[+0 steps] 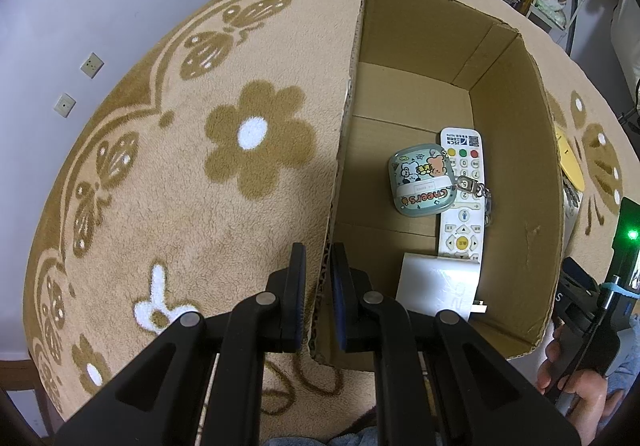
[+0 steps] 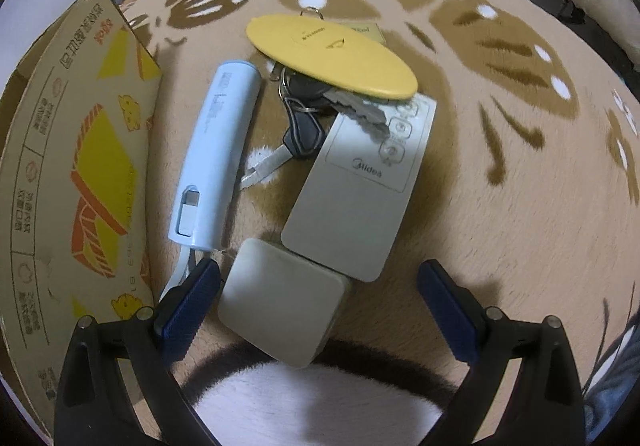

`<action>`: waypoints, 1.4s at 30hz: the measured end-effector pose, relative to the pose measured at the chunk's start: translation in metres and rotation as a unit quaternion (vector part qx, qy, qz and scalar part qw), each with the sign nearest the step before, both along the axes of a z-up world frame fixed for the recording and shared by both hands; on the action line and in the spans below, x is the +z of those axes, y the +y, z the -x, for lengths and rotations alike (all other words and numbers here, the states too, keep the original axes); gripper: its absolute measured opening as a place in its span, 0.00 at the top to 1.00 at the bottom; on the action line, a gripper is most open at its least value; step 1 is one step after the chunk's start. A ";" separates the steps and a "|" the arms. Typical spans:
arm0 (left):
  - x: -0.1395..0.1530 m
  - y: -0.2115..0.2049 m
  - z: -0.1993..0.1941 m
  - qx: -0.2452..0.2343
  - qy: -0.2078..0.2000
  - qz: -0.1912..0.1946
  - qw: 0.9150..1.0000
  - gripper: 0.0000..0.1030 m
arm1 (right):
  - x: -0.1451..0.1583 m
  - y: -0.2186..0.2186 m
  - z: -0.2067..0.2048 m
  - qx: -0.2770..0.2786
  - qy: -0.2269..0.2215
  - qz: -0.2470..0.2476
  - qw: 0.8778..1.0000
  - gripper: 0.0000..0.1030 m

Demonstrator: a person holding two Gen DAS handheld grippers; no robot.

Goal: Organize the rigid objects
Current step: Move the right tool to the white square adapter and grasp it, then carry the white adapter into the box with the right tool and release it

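Left wrist view: the left tongs are clamped shut on the near-left wall of an open cardboard box, one pad outside the wall and one inside. The box stands on a surface covered with a beige fleece cloth patterned with brown flowers and butterflies. On the box floor, toward its right wall, lies a white remote control with coloured buttons. A small pale-green case printed with cartoon bears and the word "Cheers" rests partly over the remote, and a metal clasp and chain from it lie across the remote. A white flat box sits at the remote's near end.

Right wrist view: the right tongs stand wide open, pointing steeply down over a cluster of items just beside the cardboard box's printed outer wall. A cream square case lies between the fingers, close to the left pad and apart from the right one. Beyond it are a white Midea remote, a pale-blue cylindrical device, a bunch of keys, and a yellow oval case resting over the keys.
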State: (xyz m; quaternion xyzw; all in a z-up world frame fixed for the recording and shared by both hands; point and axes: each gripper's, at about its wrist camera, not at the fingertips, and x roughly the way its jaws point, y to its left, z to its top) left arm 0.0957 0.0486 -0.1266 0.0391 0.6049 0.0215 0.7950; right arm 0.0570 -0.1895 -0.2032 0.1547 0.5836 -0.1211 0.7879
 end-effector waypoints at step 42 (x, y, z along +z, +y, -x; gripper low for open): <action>0.000 0.000 0.001 -0.002 -0.001 -0.003 1.000 0.89 | 0.096 0.015 0.007 0.047 -0.161 -0.070 0.983 0.41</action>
